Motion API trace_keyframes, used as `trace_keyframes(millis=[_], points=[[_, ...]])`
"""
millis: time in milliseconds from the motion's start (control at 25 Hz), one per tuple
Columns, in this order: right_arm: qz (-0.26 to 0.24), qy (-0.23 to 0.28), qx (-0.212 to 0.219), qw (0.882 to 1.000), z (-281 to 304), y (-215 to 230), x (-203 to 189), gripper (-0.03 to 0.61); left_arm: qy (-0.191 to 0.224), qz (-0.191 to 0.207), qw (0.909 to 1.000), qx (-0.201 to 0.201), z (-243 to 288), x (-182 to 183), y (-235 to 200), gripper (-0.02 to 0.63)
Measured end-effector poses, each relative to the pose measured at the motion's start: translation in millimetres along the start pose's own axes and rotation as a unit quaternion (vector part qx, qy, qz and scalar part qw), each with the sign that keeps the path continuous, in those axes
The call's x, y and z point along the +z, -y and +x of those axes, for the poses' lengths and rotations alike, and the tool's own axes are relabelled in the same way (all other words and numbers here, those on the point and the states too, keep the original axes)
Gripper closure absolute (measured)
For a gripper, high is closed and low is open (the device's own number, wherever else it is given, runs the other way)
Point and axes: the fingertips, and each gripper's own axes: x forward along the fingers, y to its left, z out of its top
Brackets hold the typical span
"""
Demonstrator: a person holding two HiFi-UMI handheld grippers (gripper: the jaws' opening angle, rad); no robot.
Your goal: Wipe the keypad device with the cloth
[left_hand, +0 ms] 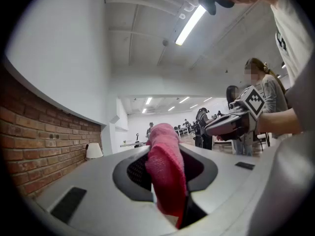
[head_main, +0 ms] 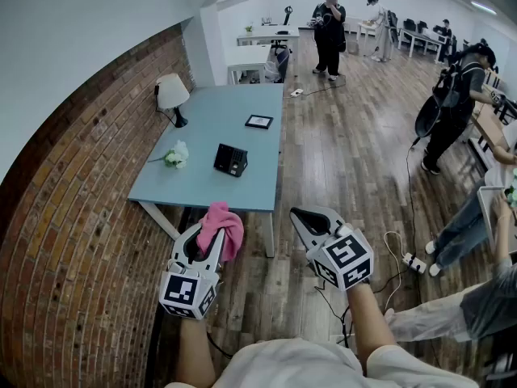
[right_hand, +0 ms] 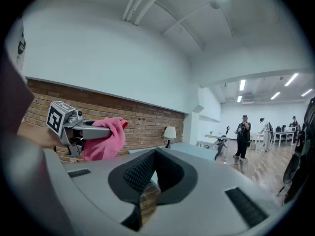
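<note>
cloth held tight, keypad far off on the table

the left gripper (head_main: pixel 213 234) is squeezed tight on a pink cloth (head_main: pixel 221 225). the cloth sticks up btwn the jaws and flops over the tip. the right gripper (head_main: pixel 296 214) is pinched closed w/ nothing in it. both are held out in front of the person, side by side and a bit apart, over the wood floor (head_main: pixel 347 160).

the keypad (head_main: pixel 230 160) is a small black box. it sits on the blue table (head_main: pixel 206 128), near the middle. it's well away from both grippers, and the cloth isn't touching it.

also on the table: a white lamp (head_main: pixel 171 94) on the wall side, a white flower (head_main: pixel 176 155) left of the keypad, and a small dark frame (head_main: pixel 258 121) farther back. a brick wall (head_main: pixel 73 241) runs along the table's left side.

far back in the room, ppl (head_main: pixel 329 31) stand near white desks (head_main: pixel 266 35). more ppl are at the right edge of the head view.
</note>
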Motion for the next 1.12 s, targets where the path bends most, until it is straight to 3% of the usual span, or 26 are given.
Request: trace_keyframes(millis=[600,1120], points=[[0.023,0.007,0.015,1.000,16.2,28.7,-25.0,0.557,-0.026,-0.009,0.9994,0.019,20.7,-26.0,-2.6,0.481],[0.031,0.001,-0.019,0.999,174.4,93.8,-14.4,0.557,-0.017,-0.017,0.9997,0.000,140.3,-63.0,-136.5,0.482]])
